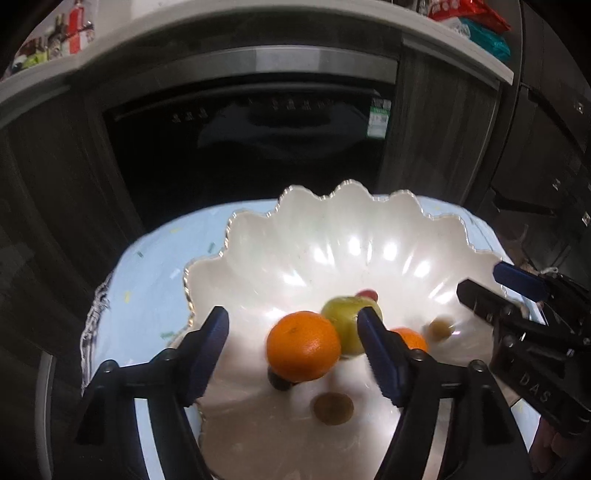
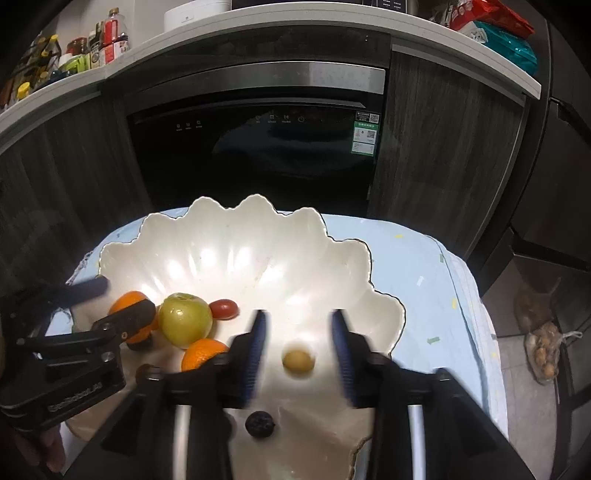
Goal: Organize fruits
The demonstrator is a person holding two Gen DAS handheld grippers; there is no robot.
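A white scalloped bowl (image 1: 332,229) (image 2: 236,229) stands on a light blue tablecloth (image 1: 147,273). In it lie a large orange (image 1: 303,345), a green apple (image 1: 343,317), a smaller orange (image 1: 410,338), a red tomato (image 1: 367,294) and a brown round fruit (image 1: 333,408). My left gripper (image 1: 293,343) is open around the large orange, with gaps on both sides. My right gripper (image 2: 299,332) is open above a small yellow fruit (image 2: 298,362), which its pads do not touch. A dark berry (image 2: 259,424) lies nearer the bowl's front. In the right wrist view the left gripper (image 2: 125,295) partly hides the large orange (image 2: 129,301).
Behind the table is a black appliance door (image 2: 258,158) under a pale counter (image 2: 258,22) with bottles (image 2: 96,44) and snack bags (image 2: 495,26). The cloth's right edge (image 2: 476,314) drops to the floor, where a net bag (image 2: 545,354) lies.
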